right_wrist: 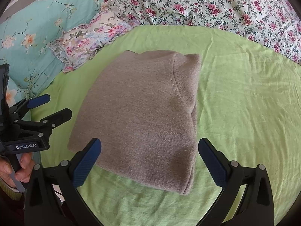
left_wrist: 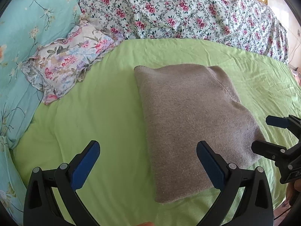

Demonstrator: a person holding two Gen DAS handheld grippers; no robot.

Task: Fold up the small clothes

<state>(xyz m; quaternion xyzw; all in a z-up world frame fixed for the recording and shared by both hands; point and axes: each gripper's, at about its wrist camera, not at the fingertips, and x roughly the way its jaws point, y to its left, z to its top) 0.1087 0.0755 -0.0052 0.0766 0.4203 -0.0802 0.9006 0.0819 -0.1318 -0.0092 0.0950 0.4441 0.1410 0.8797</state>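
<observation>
At the far left a turquoise flowered quilt (left_wrist: 22,37) is bunched along the bed's edge, and a small frilled floral pillow (left_wrist: 69,60) leans against it. The left gripper (left_wrist: 148,163) hovers over the green sheet (left_wrist: 94,113) with its jaws spread wide and nothing between them; its right finger overlaps the near edge of the garment in view. The folded grey-brown garment (right_wrist: 143,113) lies flat in the middle of the sheet, a curved seam visible near its right side. A rose-print duvet (right_wrist: 216,3) is heaped behind it. The right gripper (right_wrist: 149,163) is held above the garment's near edge, jaws likewise spread, empty.
</observation>
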